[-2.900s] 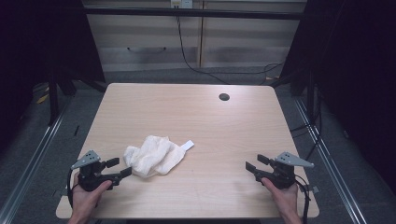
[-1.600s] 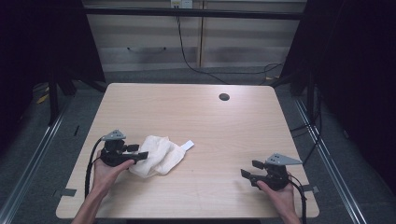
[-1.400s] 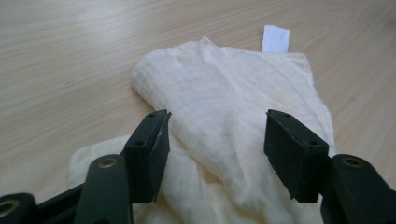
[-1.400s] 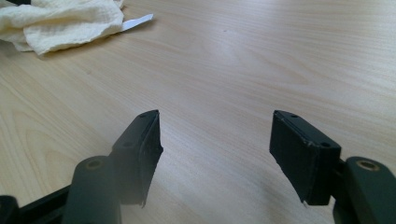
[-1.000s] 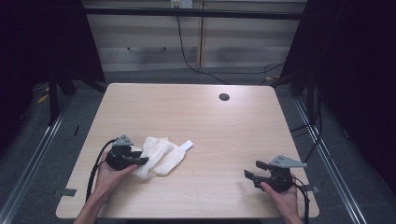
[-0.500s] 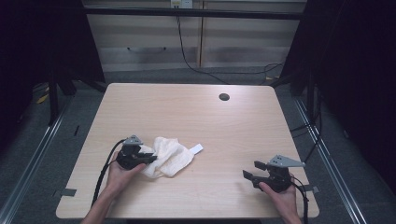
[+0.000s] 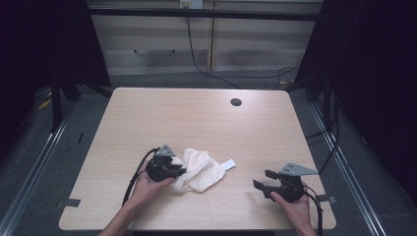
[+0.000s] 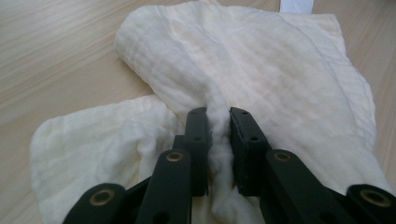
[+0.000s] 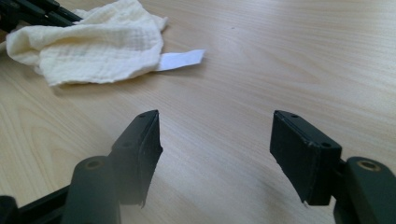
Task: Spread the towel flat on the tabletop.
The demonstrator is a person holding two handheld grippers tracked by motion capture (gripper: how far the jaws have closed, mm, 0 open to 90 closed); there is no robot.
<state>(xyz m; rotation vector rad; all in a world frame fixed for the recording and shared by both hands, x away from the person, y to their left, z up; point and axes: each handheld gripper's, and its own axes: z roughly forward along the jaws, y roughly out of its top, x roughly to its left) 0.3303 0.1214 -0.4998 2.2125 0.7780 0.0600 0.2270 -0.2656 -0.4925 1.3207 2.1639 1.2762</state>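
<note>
Crumpled cream muslin cloth [image 7: 199, 169] on pale wooden table [image 7: 196, 118]: light, soft, limp; best pinched at a raised fold. Left gripper [image 8: 219, 126] jaws, just closing, clamp such a ridge. Right gripper [image 9: 215, 149] jaws apart, empty.

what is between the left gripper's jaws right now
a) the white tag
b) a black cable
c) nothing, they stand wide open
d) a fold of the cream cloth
d: in the left gripper view the left gripper has its jaws pinched on a raised fold of the cream cloth; the white tag lies free at the far edge.
</note>
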